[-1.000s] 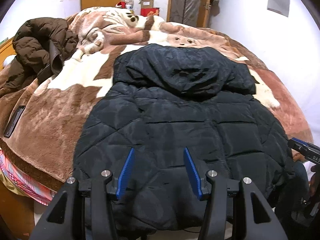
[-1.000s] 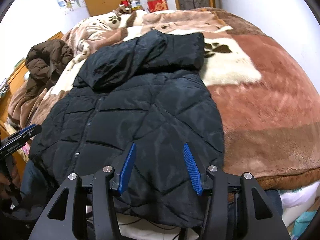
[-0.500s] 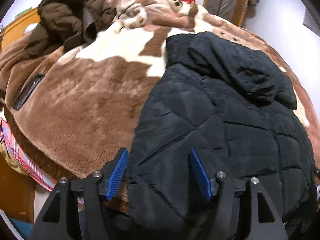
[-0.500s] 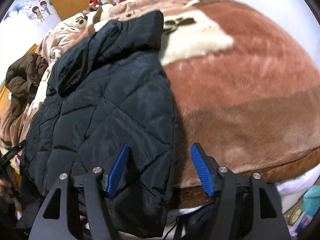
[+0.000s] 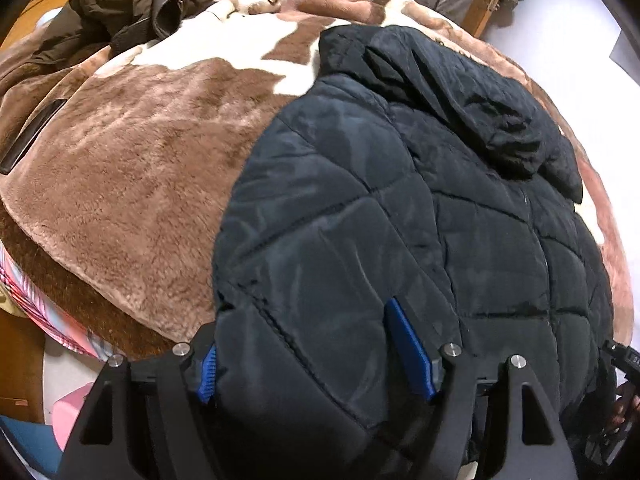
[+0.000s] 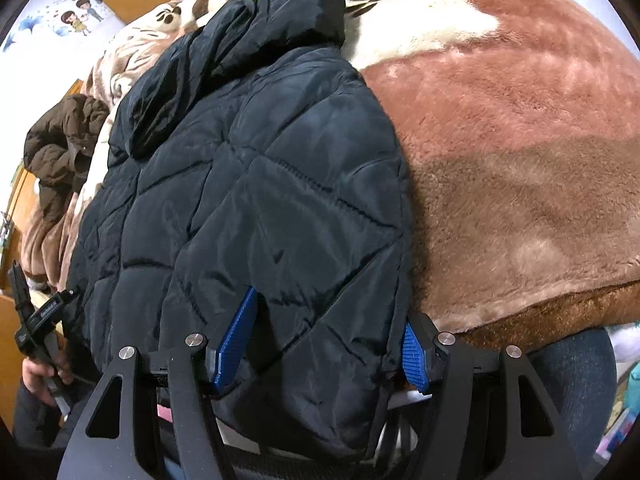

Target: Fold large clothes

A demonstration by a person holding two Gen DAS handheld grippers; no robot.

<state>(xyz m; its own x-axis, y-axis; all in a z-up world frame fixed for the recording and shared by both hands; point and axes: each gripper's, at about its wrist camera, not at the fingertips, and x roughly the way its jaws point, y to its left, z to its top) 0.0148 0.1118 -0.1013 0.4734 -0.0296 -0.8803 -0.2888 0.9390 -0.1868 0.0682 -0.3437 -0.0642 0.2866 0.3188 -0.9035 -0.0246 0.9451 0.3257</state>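
From the left wrist, the left gripper (image 5: 318, 350) has dropped from above the middle of the hem to the near left corner of the black quilted jacket (image 5: 400, 208); its jaws have just been opening and now stand apart astride that corner, one blue pad half hidden under the fabric. The jacket lies flat, hood away, on a brown-and-white plush blanket (image 5: 132, 168) covering the bed, with a brown coat (image 5: 120, 4) heaped at the far left. From the right wrist, the right gripper (image 6: 322, 338) likewise has come down onto the jacket (image 6: 256, 184)'s near right corner, jaws wide and unclamped; only here show a cartoon wall sticker (image 6: 78, 20) and the person's hand (image 6: 40, 376).
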